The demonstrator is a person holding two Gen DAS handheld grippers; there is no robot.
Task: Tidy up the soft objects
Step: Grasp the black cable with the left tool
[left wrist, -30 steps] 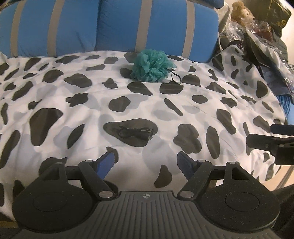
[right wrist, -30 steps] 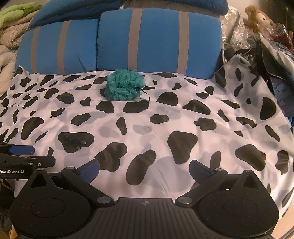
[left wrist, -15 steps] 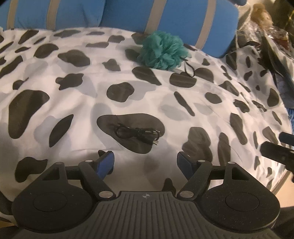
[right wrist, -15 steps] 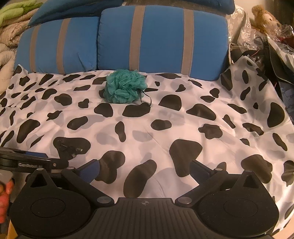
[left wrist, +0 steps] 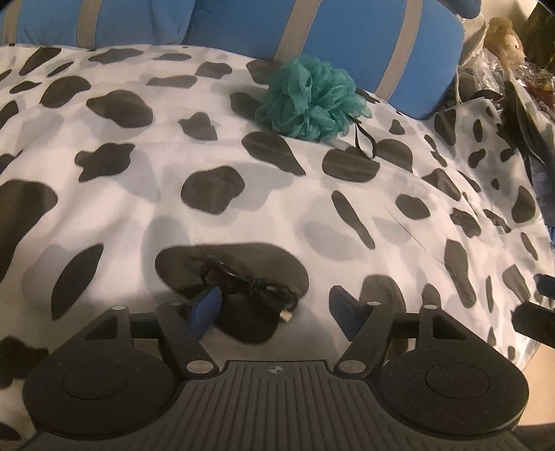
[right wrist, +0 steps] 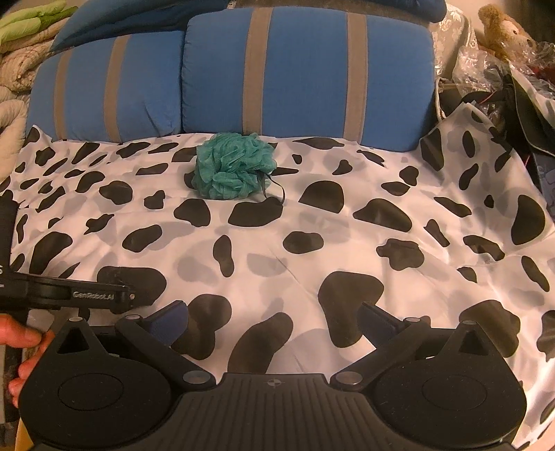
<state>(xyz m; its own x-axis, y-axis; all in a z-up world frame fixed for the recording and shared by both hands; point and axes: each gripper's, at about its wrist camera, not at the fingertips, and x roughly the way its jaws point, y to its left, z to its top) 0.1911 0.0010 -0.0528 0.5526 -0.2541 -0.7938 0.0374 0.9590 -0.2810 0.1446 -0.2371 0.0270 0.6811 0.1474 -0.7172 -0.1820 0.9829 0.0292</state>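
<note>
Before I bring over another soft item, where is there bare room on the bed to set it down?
The cow-print sheet lies bare across its middle and right, between the teal bath pouf and the right gripper. The near left is taken: a coiled black cable lies between the left gripper's fingers. The right edge is cluttered.

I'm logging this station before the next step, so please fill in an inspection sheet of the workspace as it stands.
Surface: cow-print sheet, white with black patches, lightly creased.
Job's things: teal bath pouf lying near the blue striped cushions, its black loop trailing on the sheet.
Clutter: plastic bags and dark items piled at the right edge, a plush toy on top.
Grippers: left gripper open, low over the cable; right gripper open, hovering over bare sheet.
Cables: coiled black cable between the left fingers.
Surroundings: folded quilts at the far left.
</note>
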